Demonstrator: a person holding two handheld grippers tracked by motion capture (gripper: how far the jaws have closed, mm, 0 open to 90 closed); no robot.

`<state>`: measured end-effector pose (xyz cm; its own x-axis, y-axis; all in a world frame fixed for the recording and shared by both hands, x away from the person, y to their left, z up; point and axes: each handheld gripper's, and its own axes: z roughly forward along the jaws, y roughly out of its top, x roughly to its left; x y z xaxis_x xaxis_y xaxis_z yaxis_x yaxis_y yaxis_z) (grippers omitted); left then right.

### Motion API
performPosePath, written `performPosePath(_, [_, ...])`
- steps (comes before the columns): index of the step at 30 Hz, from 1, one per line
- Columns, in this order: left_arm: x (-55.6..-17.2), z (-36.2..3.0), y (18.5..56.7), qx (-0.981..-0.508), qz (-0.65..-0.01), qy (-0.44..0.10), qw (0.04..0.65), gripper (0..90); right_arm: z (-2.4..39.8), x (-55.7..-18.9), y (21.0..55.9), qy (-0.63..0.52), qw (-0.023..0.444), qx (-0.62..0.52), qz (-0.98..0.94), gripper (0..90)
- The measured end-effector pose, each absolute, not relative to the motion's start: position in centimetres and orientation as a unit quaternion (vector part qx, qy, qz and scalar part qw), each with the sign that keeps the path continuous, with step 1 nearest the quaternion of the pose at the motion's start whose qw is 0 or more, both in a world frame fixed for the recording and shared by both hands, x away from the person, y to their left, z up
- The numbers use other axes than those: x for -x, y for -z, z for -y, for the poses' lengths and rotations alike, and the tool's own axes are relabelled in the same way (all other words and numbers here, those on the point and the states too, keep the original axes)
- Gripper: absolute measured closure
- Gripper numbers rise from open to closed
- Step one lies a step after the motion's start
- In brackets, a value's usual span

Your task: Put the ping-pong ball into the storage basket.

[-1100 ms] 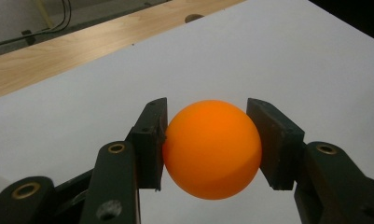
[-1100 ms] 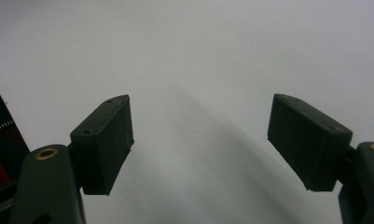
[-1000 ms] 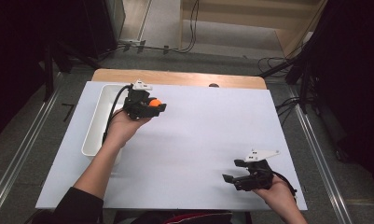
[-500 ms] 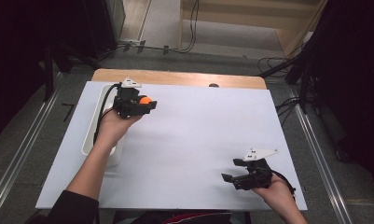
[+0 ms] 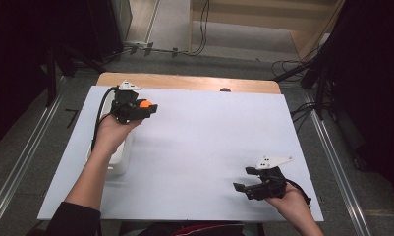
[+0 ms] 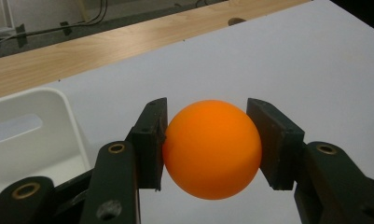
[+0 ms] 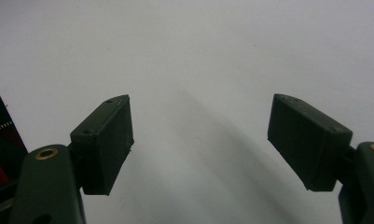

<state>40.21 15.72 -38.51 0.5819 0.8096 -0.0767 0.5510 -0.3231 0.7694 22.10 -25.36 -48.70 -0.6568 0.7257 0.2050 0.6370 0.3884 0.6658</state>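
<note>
An orange ball [image 6: 211, 148] is clamped between the two black pads of my left gripper [image 6: 207, 142], held above the white table sheet. From above, that left gripper [image 5: 148, 108] with the orange ball [image 5: 145, 104] hovers near the table's far left, just right of a white tray [image 5: 122, 162]. My right gripper [image 5: 239, 187] rests low near the front right edge, jaws wide apart. In the right gripper view its pads [image 7: 105, 142] stand open over bare white sheet, with the right gripper [image 7: 198, 140] holding nothing.
The white tray [image 6: 31, 135] lies along the left side of the white sheet [image 5: 209, 142]. A wooden table strip [image 5: 194, 82] runs along the far edge with a small dark spot [image 5: 225, 90]. Metal rails flank both sides.
My left gripper has carried the orange ball to the left and slightly away, closer to the tray's far end. The right gripper has stayed put.
</note>
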Motion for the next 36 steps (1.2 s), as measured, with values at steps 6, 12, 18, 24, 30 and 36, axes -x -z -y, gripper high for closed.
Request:
performPosePath(6, [-40.3, -16.3, 38.5, -0.795, -0.432, -0.172, 0.389, 49.1, 25.4, -22.1, 48.7, -0.371, 0.06, -0.41, -0.831, 20.7])
performPosePath(12, [-40.4, -16.8, 38.5, -0.791, -0.44, -0.174, 0.388, 49.1, 25.4, -22.1, 48.7, -0.371, 0.06, -0.409, -0.832, 20.7])
performPosePath(18, [-40.6, -17.5, 38.5, -0.788, -0.446, -0.176, 0.386, 49.1, 25.4, -22.1, 48.7, -0.372, 0.062, -0.408, -0.832, 20.7])
performPosePath(24, [-40.7, -18.2, 38.4, -0.784, -0.455, -0.18, 0.382, 49.1, 25.5, -22.0, 48.6, -0.371, 0.06, -0.412, -0.83, 20.7])
performPosePath(30, [-40.7, -18.7, 38.3, -0.781, -0.46, -0.186, 0.38, 49.1, 25.4, -22.0, 48.6, -0.371, 0.06, -0.411, -0.831, 20.7])
performPosePath(36, [-40.9, -19.4, 38.3, -0.775, -0.469, -0.189, 0.379, 49.1, 25.5, -22.0, 48.6, -0.371, 0.061, -0.411, -0.83, 20.7])
